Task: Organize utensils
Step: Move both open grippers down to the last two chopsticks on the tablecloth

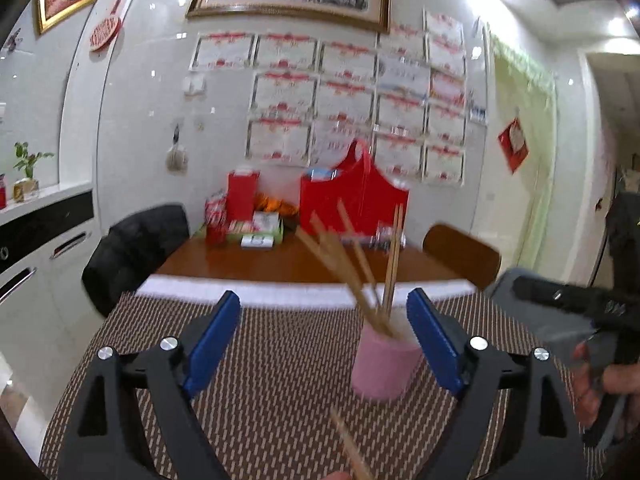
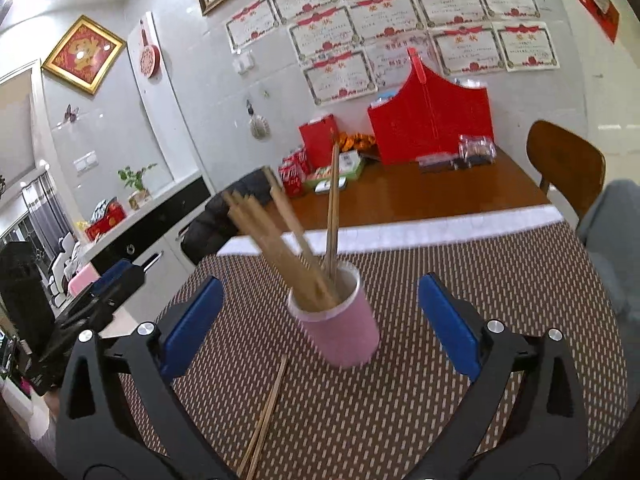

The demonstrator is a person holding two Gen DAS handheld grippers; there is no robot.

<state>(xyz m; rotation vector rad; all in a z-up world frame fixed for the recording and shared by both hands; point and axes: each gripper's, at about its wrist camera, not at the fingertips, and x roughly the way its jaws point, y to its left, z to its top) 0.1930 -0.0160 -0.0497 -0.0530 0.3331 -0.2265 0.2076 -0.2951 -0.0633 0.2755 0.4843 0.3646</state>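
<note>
While cup-held, chopsticks (image 2: 280, 240) before red bag (image 2: 432, 120)

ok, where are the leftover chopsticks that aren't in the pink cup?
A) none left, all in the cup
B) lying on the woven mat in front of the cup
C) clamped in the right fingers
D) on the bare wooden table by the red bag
B: a pair of chopsticks lies flat on the woven mat just in front of the pink cup, and neither gripper holds anything.

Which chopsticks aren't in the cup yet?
The pair of chopsticks lying flat on the woven placemat, just before the pink cup; the others stand inside it.
</note>
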